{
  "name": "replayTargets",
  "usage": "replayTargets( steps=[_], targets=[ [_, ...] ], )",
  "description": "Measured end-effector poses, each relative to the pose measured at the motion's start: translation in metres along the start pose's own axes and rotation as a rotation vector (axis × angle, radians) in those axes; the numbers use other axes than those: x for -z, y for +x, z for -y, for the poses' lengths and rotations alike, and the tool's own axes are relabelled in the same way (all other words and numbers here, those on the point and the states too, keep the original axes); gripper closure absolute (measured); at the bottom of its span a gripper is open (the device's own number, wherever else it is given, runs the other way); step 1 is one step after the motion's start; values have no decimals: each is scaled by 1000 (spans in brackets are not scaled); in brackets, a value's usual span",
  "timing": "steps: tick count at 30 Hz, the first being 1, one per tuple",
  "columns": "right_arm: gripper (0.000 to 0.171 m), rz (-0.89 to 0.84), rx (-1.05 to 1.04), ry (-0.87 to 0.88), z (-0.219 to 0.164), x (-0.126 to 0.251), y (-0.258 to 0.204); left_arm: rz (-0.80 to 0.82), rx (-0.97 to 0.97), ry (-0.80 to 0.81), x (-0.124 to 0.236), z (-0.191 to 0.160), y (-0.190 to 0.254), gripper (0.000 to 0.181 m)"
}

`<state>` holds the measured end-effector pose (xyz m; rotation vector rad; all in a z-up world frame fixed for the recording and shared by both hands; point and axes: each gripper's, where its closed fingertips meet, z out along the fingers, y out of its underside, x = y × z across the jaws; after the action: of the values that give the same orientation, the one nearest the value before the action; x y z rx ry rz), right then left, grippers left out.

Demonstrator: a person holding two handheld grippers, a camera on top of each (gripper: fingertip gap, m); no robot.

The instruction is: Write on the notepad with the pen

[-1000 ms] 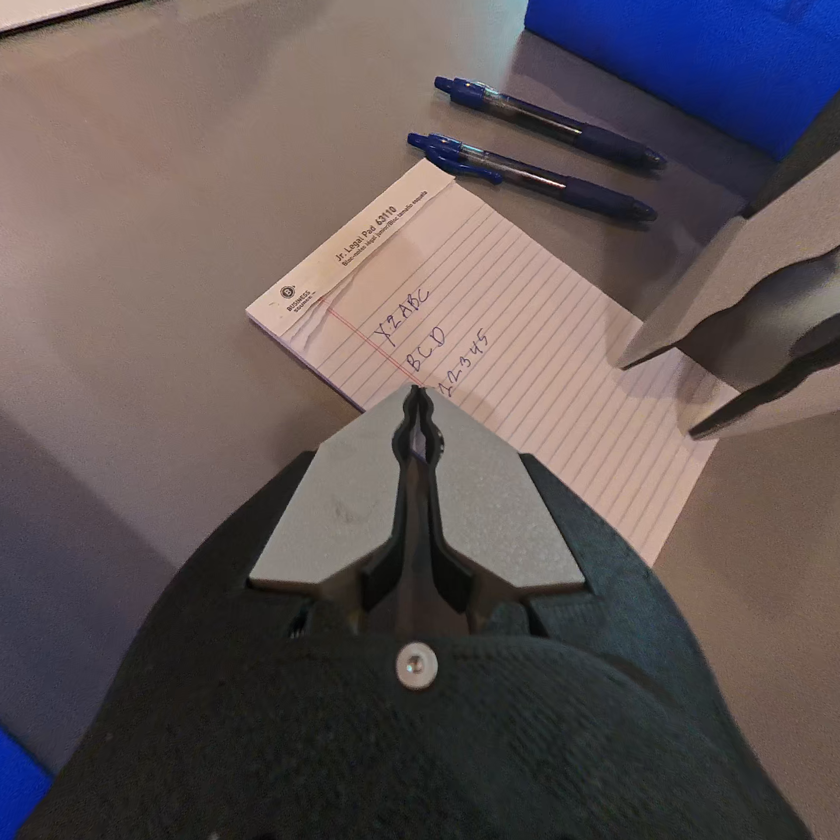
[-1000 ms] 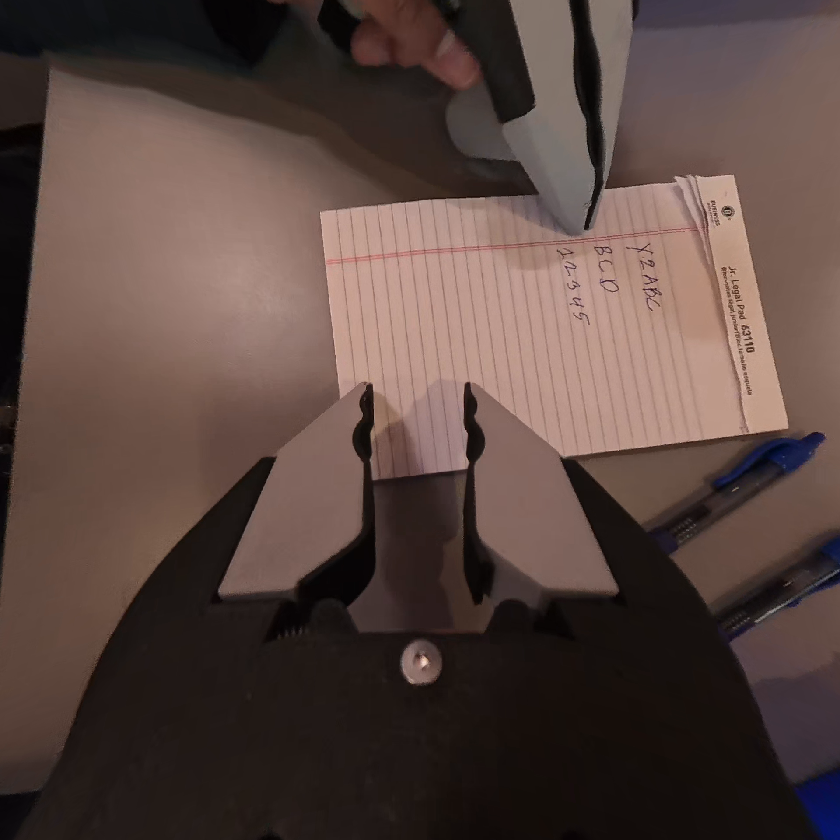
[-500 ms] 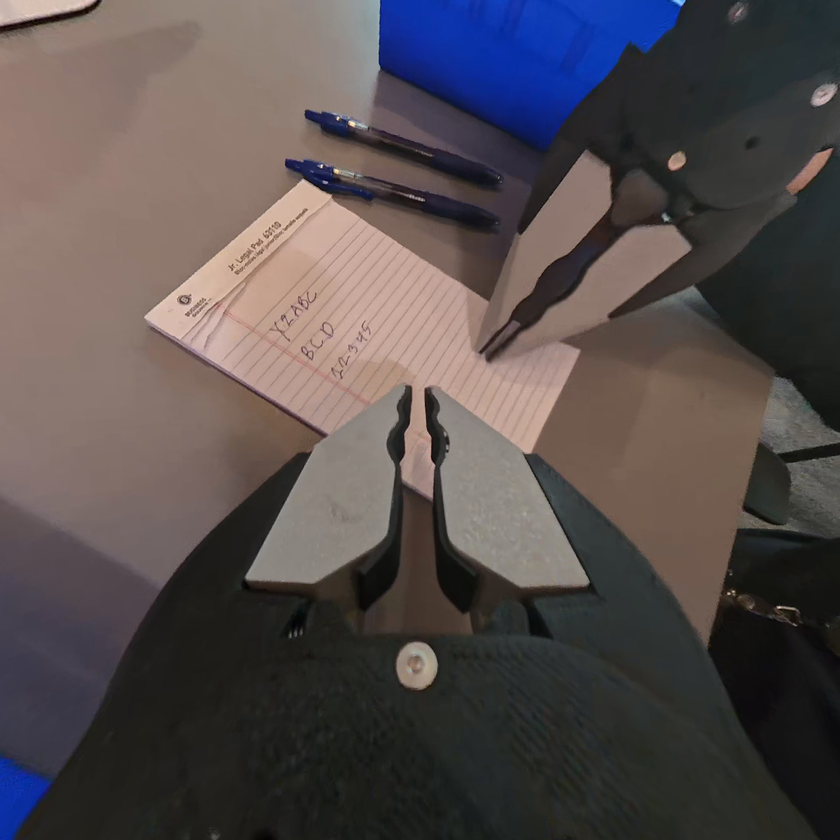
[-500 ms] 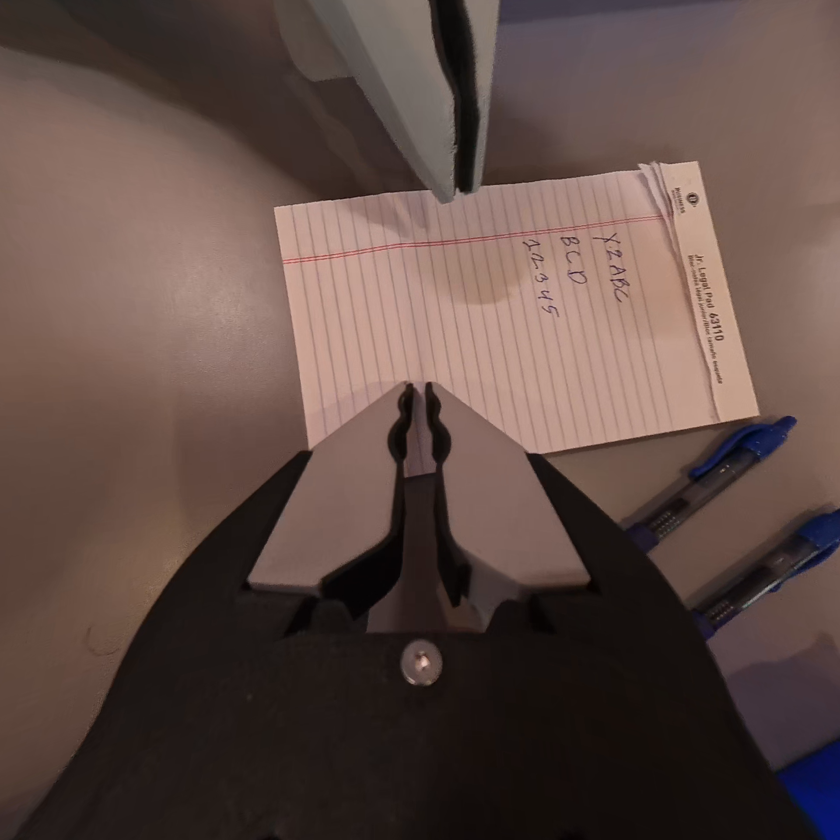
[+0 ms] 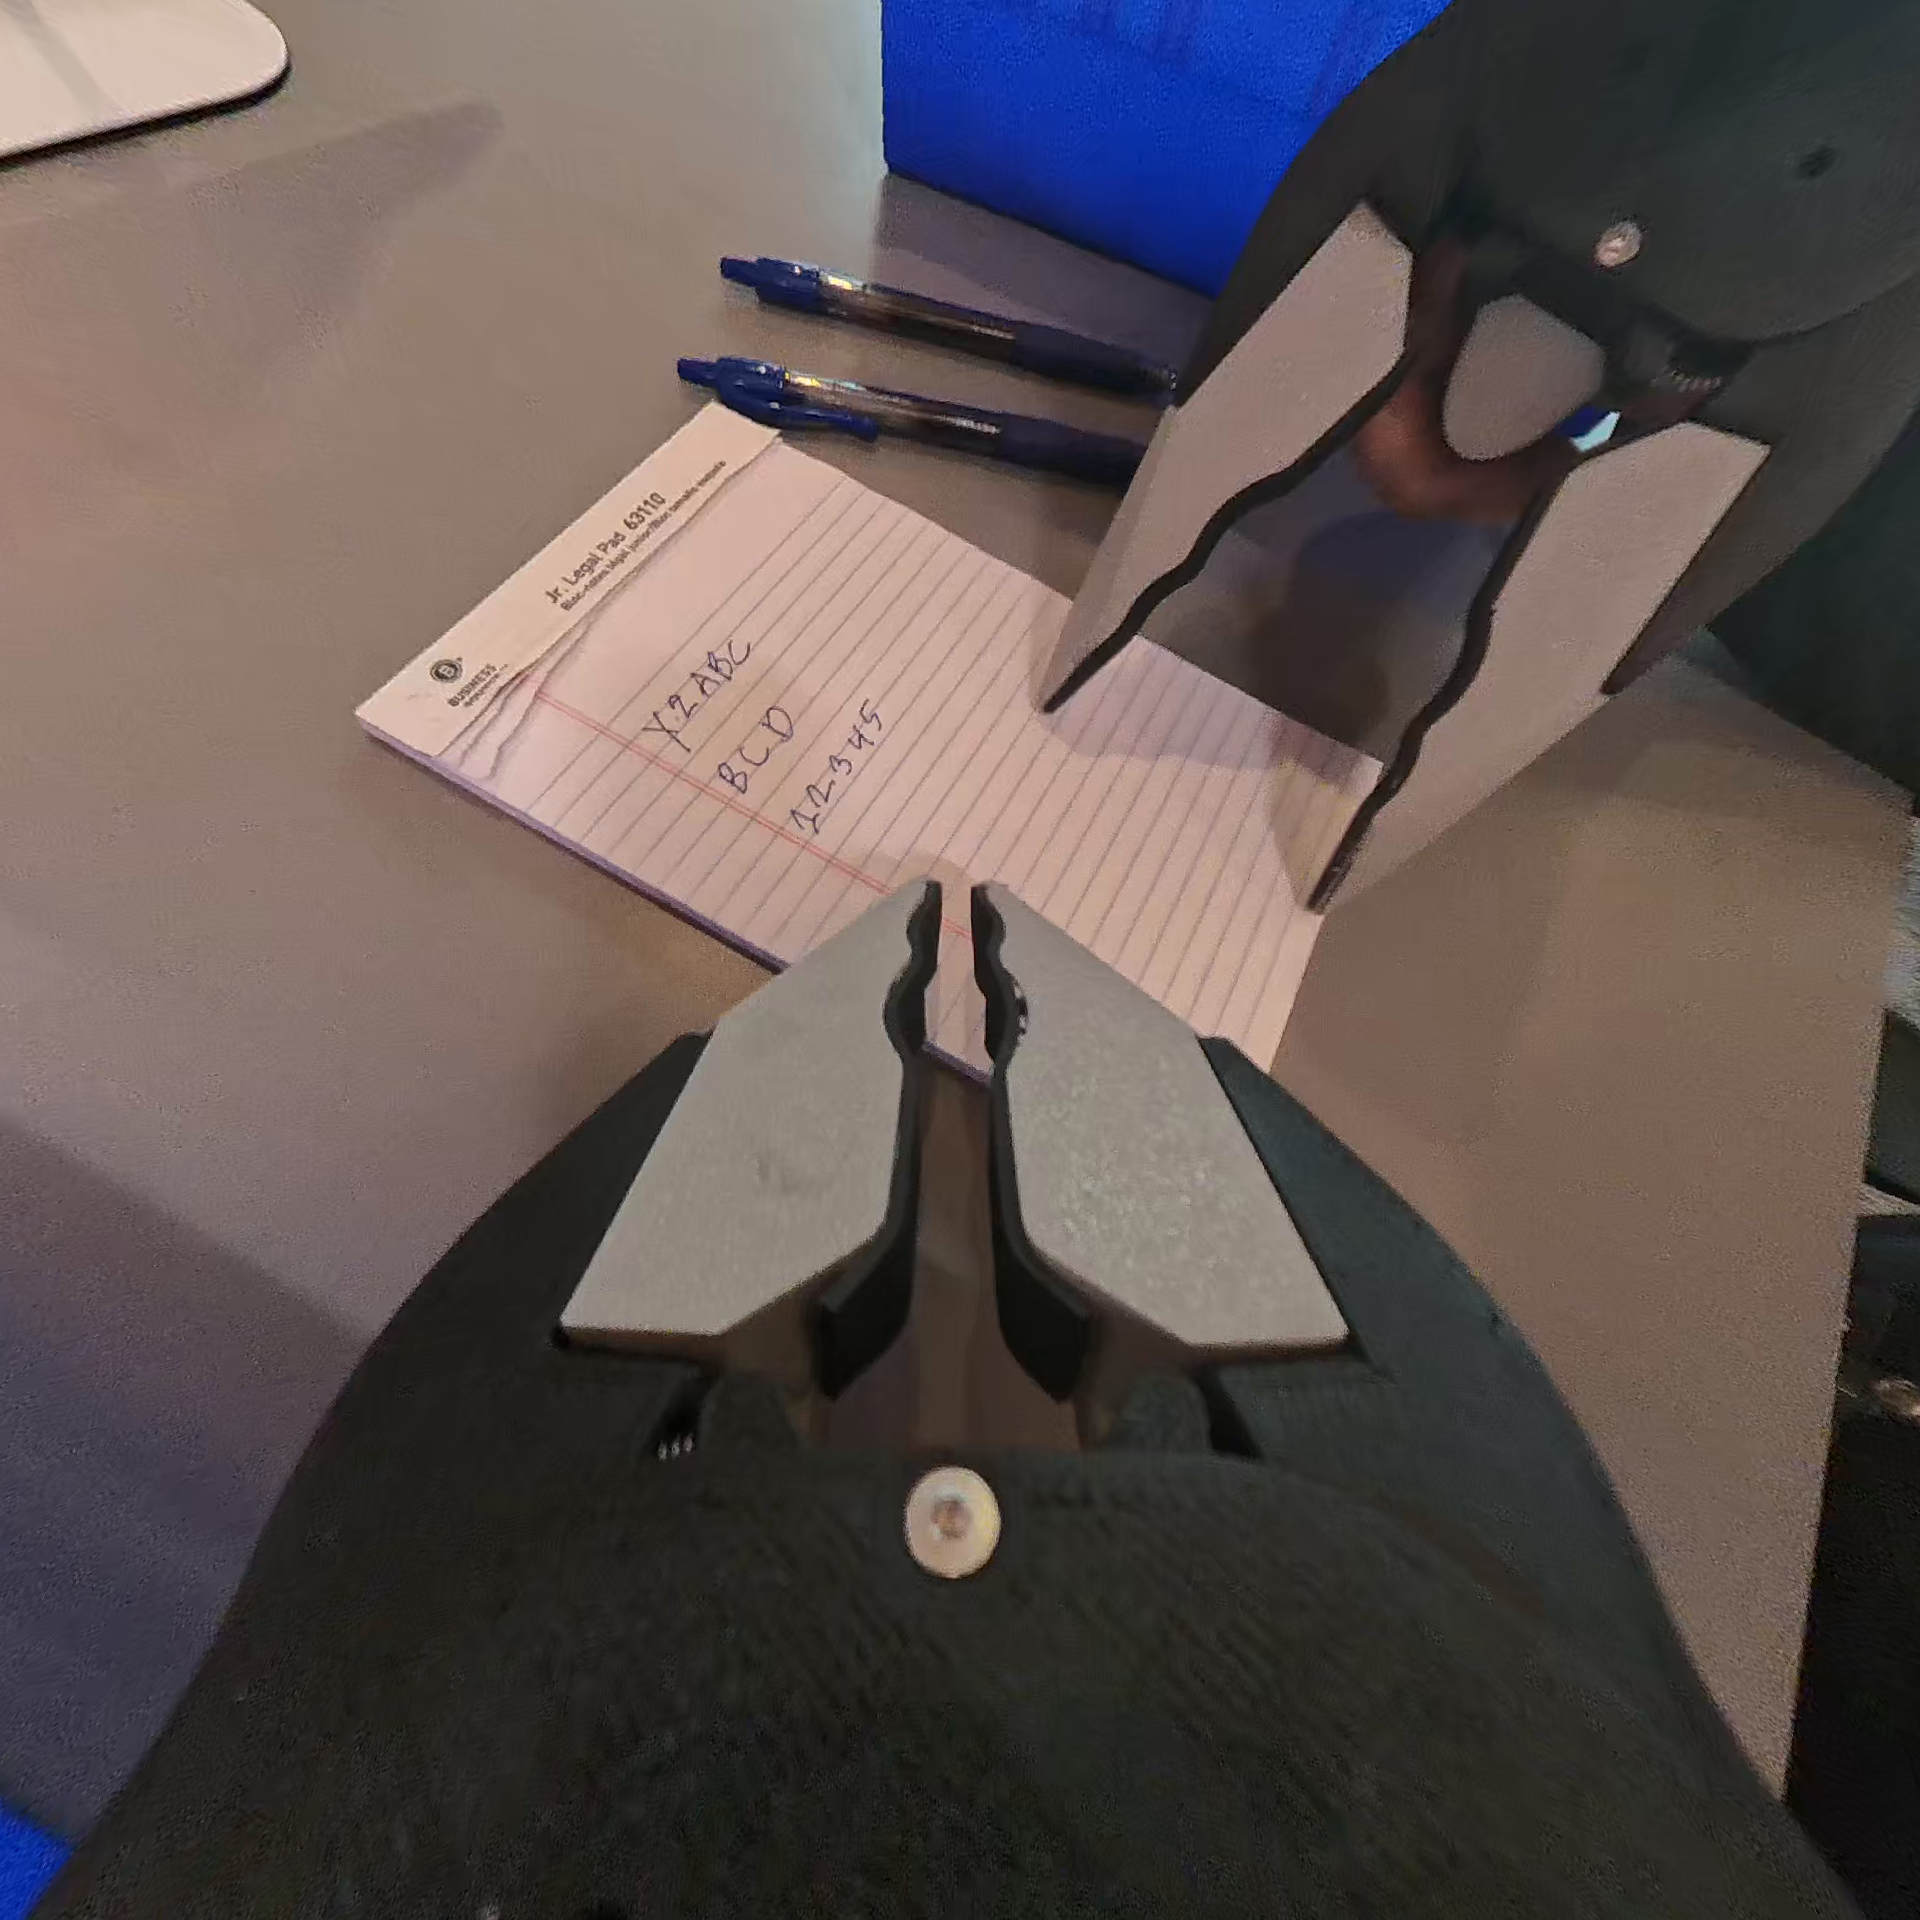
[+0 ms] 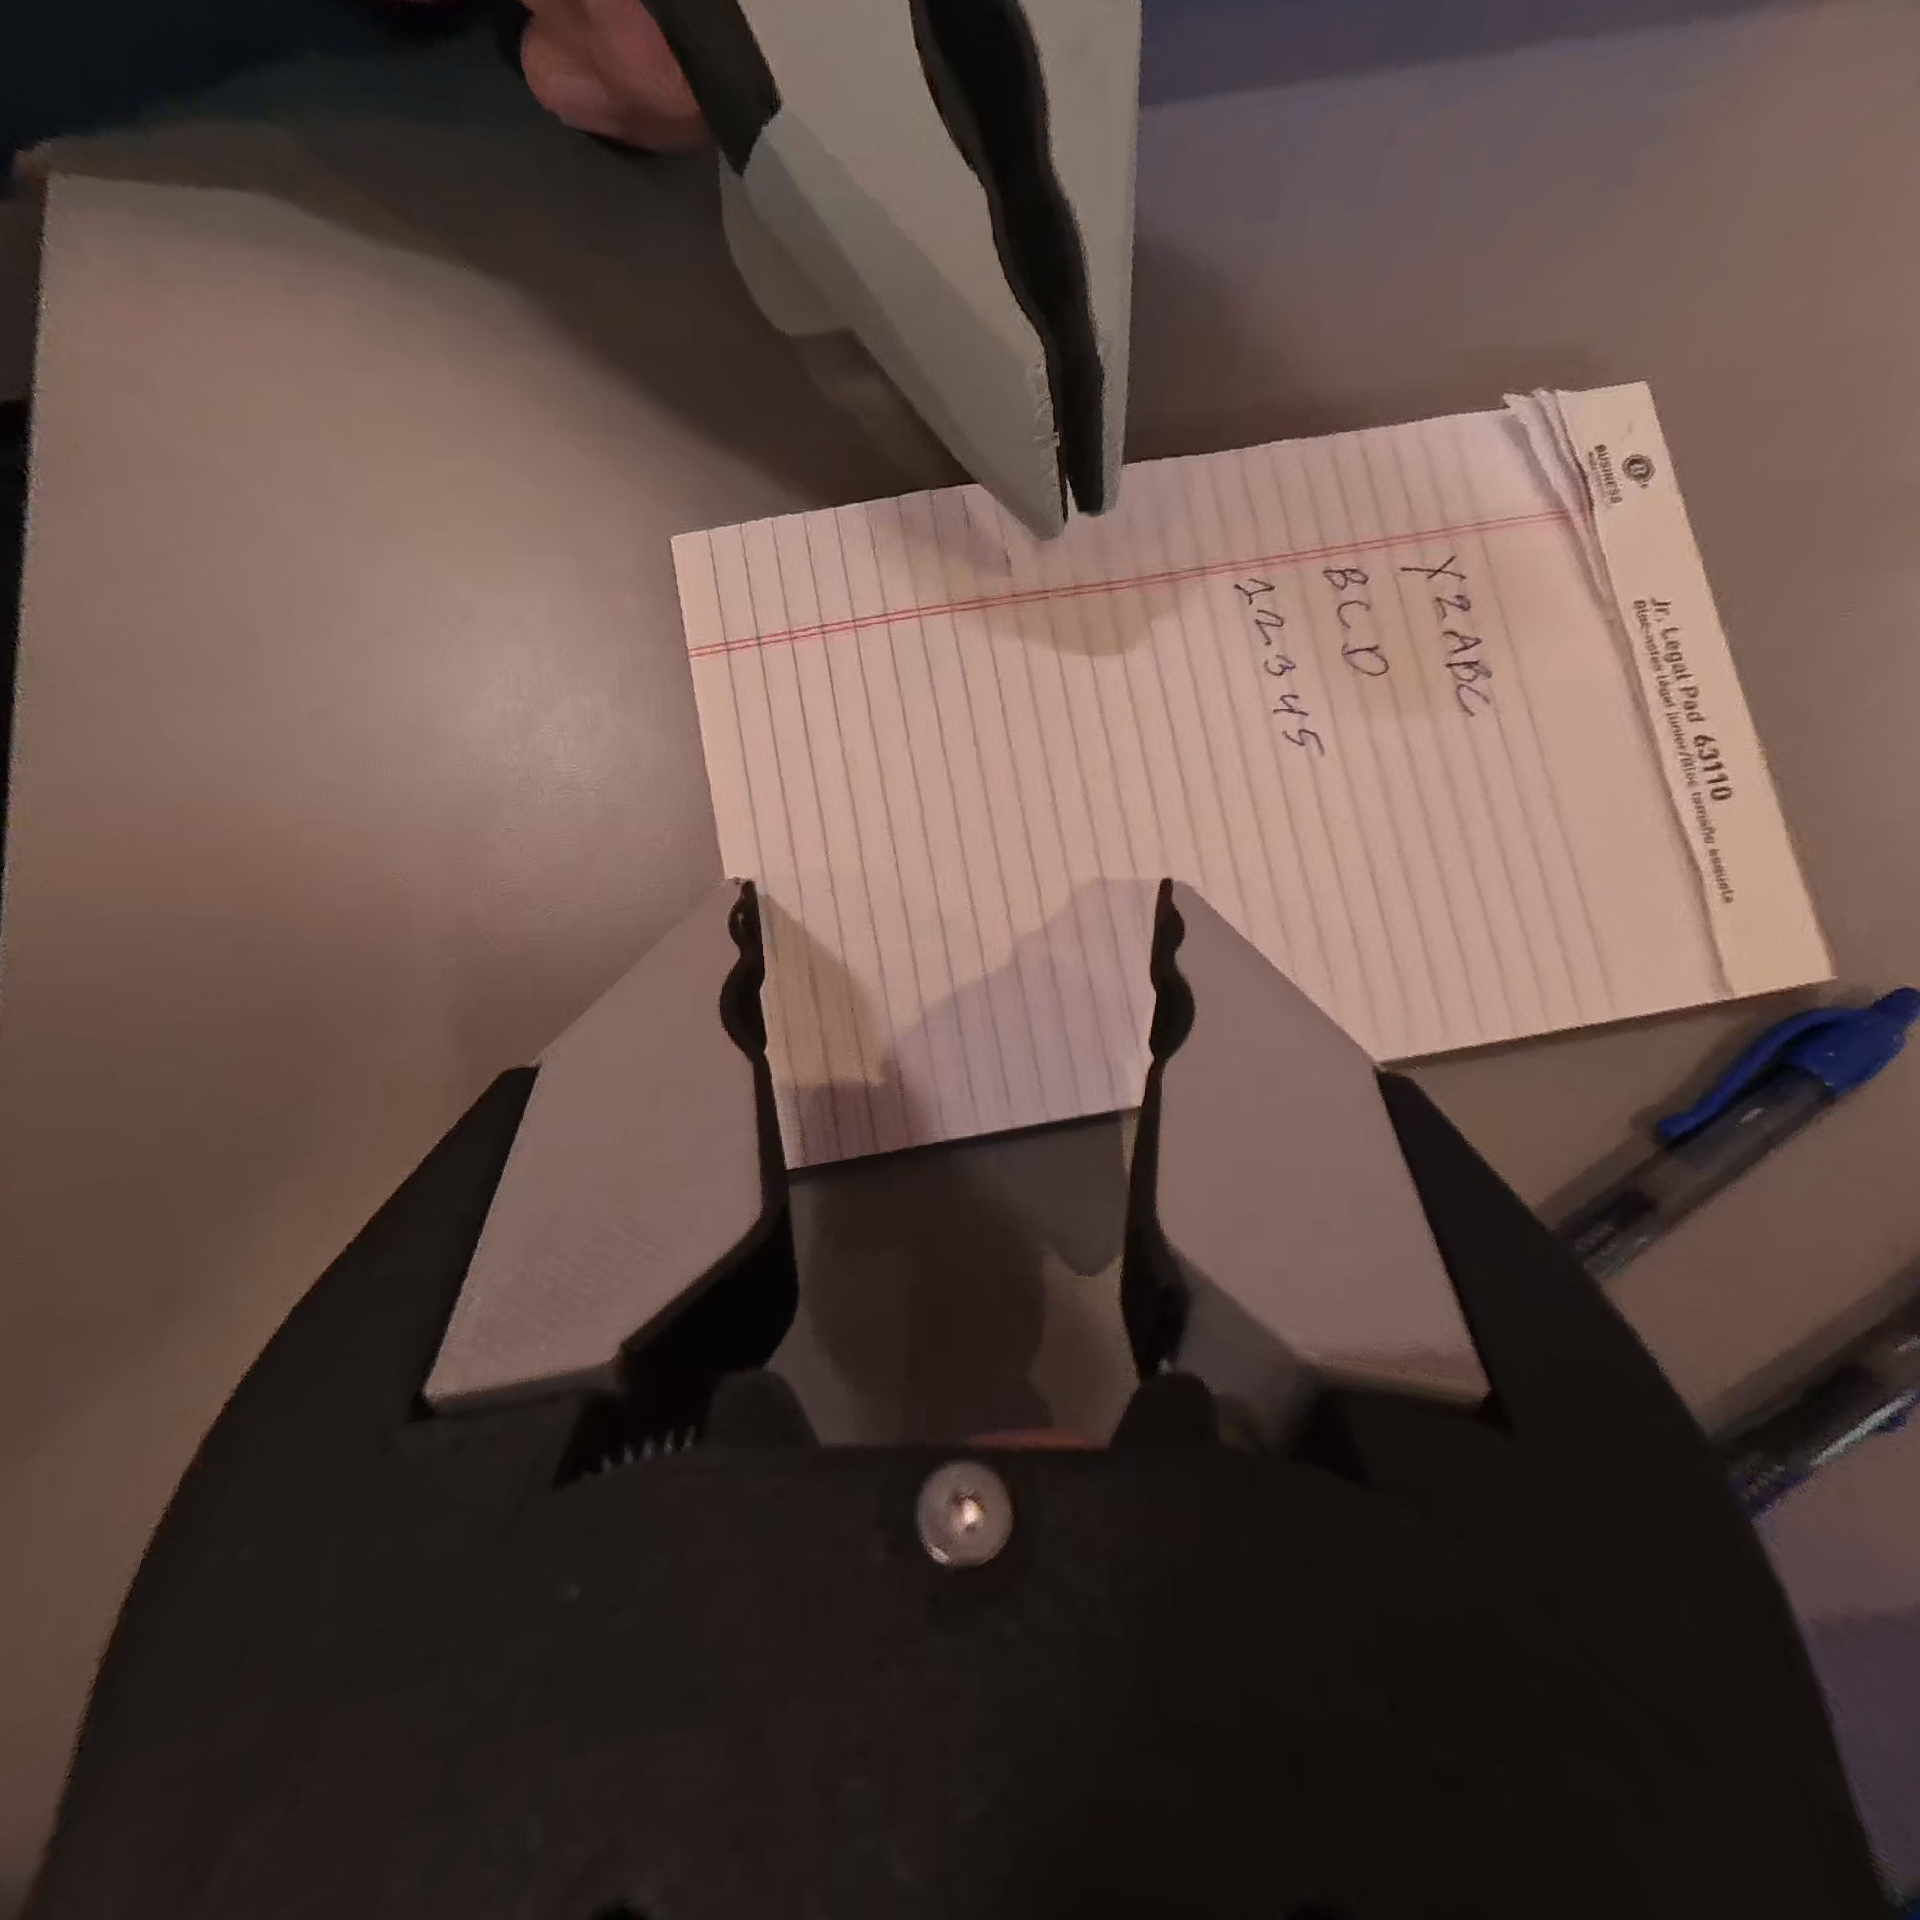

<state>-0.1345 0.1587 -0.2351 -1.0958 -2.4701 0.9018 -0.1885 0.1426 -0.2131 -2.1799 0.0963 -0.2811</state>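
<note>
A white lined notepad (image 5: 935, 665) lies flat on the grey table, with three short lines of blue handwriting near its top; it also shows in the right wrist view (image 6: 1195, 831). Two blue pens (image 5: 914, 410) (image 5: 935, 312) lie side by side on the table just beyond the pad's far edge, held by nothing; they also show in the right wrist view (image 6: 1766, 1081) (image 6: 1818, 1392). My left gripper (image 5: 954, 890) hovers over the pad's near edge, jaws a narrow slit apart and empty. My right gripper (image 6: 954, 888) is wide open and empty over the pad's bottom corner.
A blue box (image 5: 1091, 104) stands behind the pens. A white object (image 5: 104, 73) sits at the far left corner. The table's edge (image 5: 1870, 831) runs close on the right. A person's hand (image 6: 613, 83) holds the left gripper (image 6: 1070, 509).
My right gripper closed almost shut, then opened wide over the pad's bottom corner. My left gripper went from fully shut to a narrow slit and pulled back along the pad's edge.
</note>
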Motion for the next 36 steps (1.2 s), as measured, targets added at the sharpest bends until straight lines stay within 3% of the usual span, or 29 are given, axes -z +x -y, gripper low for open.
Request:
replayTargets(
  steps=[3,6,9,16,19,22,25,30,36],
  targets=[
    [124,-1,19,0,0,1,0,5,9,-34,-3,-6,-1,177],
    [166,-27,44,11,2,0,4,11,-3,-39,-4,-7,0,177],
    [171,-28,42,5,2,0,5,12,-1,-32,-3,-6,0,178],
    [171,-11,17,13,2,1,4,-143,2,41,3,5,24,176],
    [171,88,13,25,2,4,-11,-47,-72,49,4,7,16,176],
    [136,140,68,23,4,6,-28,-22,-90,81,7,11,14,178],
    [127,121,142,-2,4,4,-35,-31,-57,66,4,8,12,177],
    [124,108,133,-13,4,-1,-33,-21,-70,33,1,3,12,176],
    [135,65,150,-23,2,0,-27,-15,-74,12,-2,0,11,176]
  ],
)
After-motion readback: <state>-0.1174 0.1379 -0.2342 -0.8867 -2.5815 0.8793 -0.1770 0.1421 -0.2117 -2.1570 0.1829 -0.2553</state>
